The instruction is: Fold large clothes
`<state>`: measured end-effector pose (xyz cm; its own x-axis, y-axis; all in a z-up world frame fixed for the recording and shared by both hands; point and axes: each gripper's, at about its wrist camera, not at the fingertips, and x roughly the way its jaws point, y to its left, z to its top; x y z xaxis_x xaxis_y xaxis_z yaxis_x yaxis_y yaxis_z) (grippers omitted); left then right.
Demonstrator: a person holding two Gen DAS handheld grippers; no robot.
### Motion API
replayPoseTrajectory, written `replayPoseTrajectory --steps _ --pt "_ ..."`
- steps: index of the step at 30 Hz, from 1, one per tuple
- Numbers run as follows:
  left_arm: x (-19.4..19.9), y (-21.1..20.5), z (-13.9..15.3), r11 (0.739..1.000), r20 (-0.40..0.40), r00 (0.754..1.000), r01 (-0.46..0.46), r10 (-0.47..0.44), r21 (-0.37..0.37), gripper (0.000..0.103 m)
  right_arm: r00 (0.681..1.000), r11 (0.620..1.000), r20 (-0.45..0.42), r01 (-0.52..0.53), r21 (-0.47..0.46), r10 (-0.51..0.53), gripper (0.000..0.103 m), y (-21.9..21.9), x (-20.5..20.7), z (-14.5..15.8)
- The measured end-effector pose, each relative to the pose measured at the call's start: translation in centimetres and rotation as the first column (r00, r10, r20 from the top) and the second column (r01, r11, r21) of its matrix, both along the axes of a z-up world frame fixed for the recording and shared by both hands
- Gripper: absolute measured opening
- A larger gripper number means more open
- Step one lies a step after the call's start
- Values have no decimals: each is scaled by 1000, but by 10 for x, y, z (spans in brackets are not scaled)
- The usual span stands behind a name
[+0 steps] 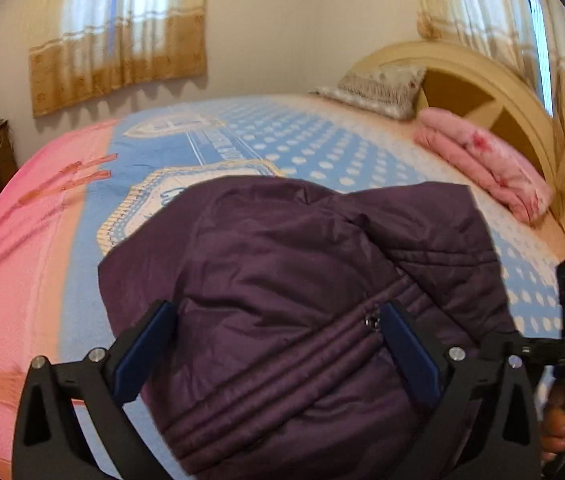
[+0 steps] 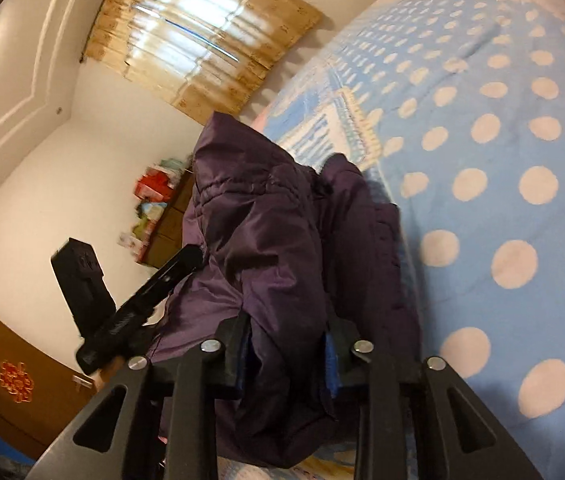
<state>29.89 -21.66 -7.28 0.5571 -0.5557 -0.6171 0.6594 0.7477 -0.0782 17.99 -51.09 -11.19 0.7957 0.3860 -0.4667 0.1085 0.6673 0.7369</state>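
Near the bed's (image 1: pixel 82 248) foot edge, the purple jacket (image 1: pixel 302 280) — pinched in the right gripper's (image 2: pixel 286 356) jaws, the left gripper's (image 1: pixel 274 344) spread wide above it — is best lowered squarely.

The jacket (image 1: pixel 282 280) runs off the left wrist view's bottom edge and hides the bed (image 1: pixel 62 280) under it. In the right wrist view a fold buries the right gripper's (image 2: pixel 288 354) pads. Shelf clutter (image 2: pixel 154 196) is blurred.

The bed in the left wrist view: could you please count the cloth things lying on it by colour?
Purple: 1, the jacket
Pink: 1, the folded blanket
Beige: 1, the pillow
Total: 3
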Motion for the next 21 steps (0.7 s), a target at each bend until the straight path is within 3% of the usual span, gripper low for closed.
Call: replayPoseTrajectory --steps 3,5,6,8,10,14,16,21 --pt "2 5 -1 1000 4 1000 -12 12 -24 103 999 990 -4 49 -133 -50 38 5 -9 31" --pt "6 8 -1 1000 -5 1000 -9 9 -23 103 992 965 51 121 -234 -112 38 8 -16 63" --pt "7 9 -1 1000 -10 1000 -6 5 -30 103 983 936 118 174 -307 -144 38 14 -18 88" --pt "8 9 -2 999 -15 1000 -4 4 -37 103 973 930 199 175 -325 -113 40 23 -10 115" --pt "4 8 -1 999 -9 1000 -7 6 -34 103 968 955 248 99 -278 -28 48 36 13 133" --pt "-1 5 0 1000 -4 1000 -14 14 -17 103 982 973 187 17 -229 27 48 49 79 128" --pt "-4 11 6 999 -12 999 -37 36 -26 103 991 967 135 22 -256 13 48 47 105 116" --pt "-9 19 21 995 -49 997 -66 63 -75 103 1000 956 18 -4 -294 10 49 32 135 82"
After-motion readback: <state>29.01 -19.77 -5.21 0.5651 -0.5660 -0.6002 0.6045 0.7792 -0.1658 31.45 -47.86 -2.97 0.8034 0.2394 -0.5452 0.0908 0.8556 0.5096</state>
